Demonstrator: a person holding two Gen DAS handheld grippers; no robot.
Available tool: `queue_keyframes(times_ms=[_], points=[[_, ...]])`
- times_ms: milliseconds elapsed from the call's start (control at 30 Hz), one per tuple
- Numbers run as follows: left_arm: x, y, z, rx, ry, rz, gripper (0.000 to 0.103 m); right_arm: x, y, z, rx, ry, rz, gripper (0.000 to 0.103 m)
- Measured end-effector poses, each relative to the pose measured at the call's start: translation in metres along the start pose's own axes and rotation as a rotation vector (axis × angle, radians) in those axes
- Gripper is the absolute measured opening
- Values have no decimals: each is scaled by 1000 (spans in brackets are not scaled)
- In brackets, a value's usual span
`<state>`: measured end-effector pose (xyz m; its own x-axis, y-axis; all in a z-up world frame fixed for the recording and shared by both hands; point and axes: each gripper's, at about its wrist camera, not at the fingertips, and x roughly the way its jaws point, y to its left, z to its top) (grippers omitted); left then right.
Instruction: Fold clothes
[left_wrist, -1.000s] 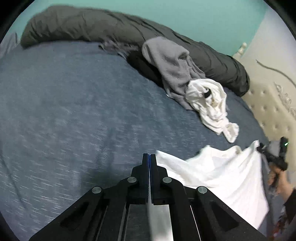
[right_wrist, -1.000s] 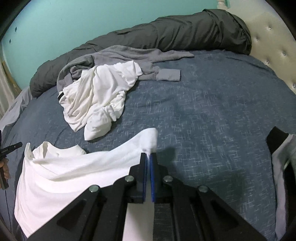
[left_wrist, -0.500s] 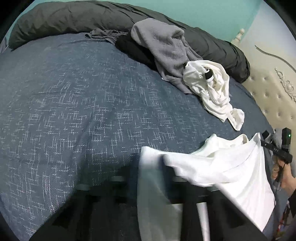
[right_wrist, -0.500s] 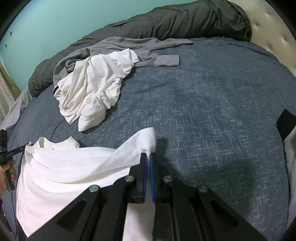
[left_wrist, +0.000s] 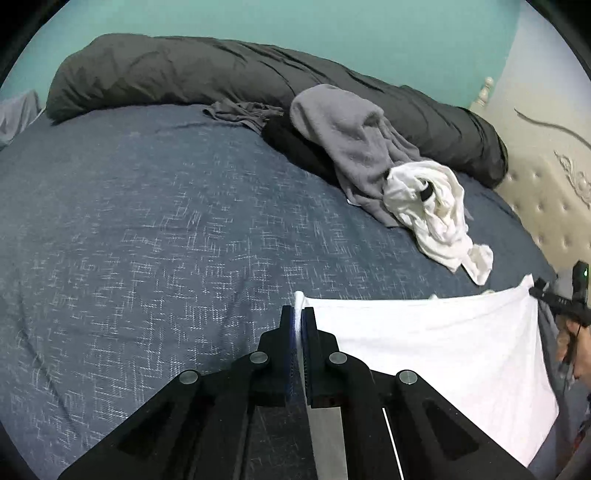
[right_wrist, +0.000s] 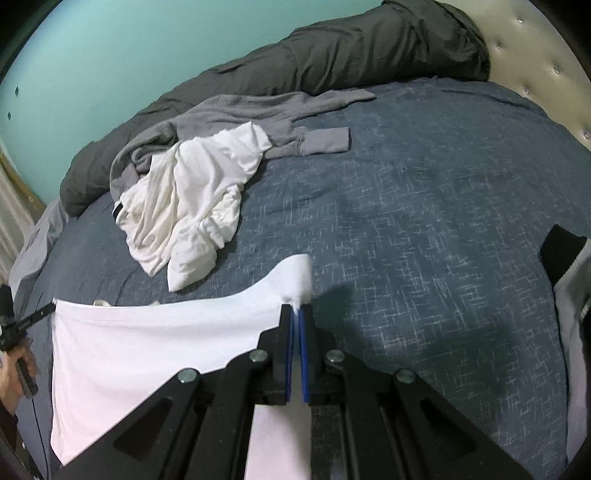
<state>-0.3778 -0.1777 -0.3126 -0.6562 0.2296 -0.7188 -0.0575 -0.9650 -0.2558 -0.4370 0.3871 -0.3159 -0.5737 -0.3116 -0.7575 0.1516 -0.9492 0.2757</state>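
A white T-shirt (left_wrist: 436, 350) hangs stretched flat between my two grippers above the blue bedspread (left_wrist: 147, 240). My left gripper (left_wrist: 298, 317) is shut on one top corner of it. In the right wrist view my right gripper (right_wrist: 296, 314) is shut on the other top corner, and the white T-shirt (right_wrist: 147, 343) spreads out to the left. Each gripper shows small at the far edge of the other's view: the right gripper (left_wrist: 554, 299) and the left gripper (right_wrist: 22, 325), each held by a hand.
A crumpled white garment (right_wrist: 188, 206) and a grey sweatshirt (right_wrist: 266, 114) lie piled further back on the bed, with a dark rolled duvet (left_wrist: 221, 74) along the far edge. A tufted headboard (left_wrist: 546, 206) stands on one side. Black-and-white clothing (right_wrist: 565, 273) lies at the right.
The shirt's top edge was sagging and bunched; now it is pulled taut and level between the grippers. The cloth briefly covered the left camera half a second ago and has dropped clear.
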Motion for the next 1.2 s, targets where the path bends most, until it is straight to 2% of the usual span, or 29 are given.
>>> queue_keyframes(times_ms=[167,300,367,433,533,567,633,800,933,1067,1200], points=[[28,1,-4,-16,84,20,4,24,-2,-3,4,55,-54,3],[38,2,-10,-23,123,47,9,39,-5,-6,12,89,-91,3],[30,5,-12,-27,123,60,12,36,-7,-6,21,82,-101,11],[17,11,-17,-53,131,58,13,24,-14,-6,28,79,-118,15],[-12,19,-34,-95,148,23,20,-1,-24,-15,58,90,-52,20],[-25,20,-43,-101,151,4,22,-11,-25,-22,52,98,-30,23],[-46,18,-62,-108,167,-13,36,-35,-23,-39,38,111,11,28],[-86,5,-116,-80,255,-56,36,-89,-17,-95,46,170,121,31],[-107,-11,-156,-61,303,-116,37,-121,-15,-141,49,222,161,31],[-122,-21,-184,-55,326,-150,39,-141,-16,-177,70,269,181,31],[-134,-30,-205,-22,346,-139,41,-151,-17,-199,83,294,169,31]])
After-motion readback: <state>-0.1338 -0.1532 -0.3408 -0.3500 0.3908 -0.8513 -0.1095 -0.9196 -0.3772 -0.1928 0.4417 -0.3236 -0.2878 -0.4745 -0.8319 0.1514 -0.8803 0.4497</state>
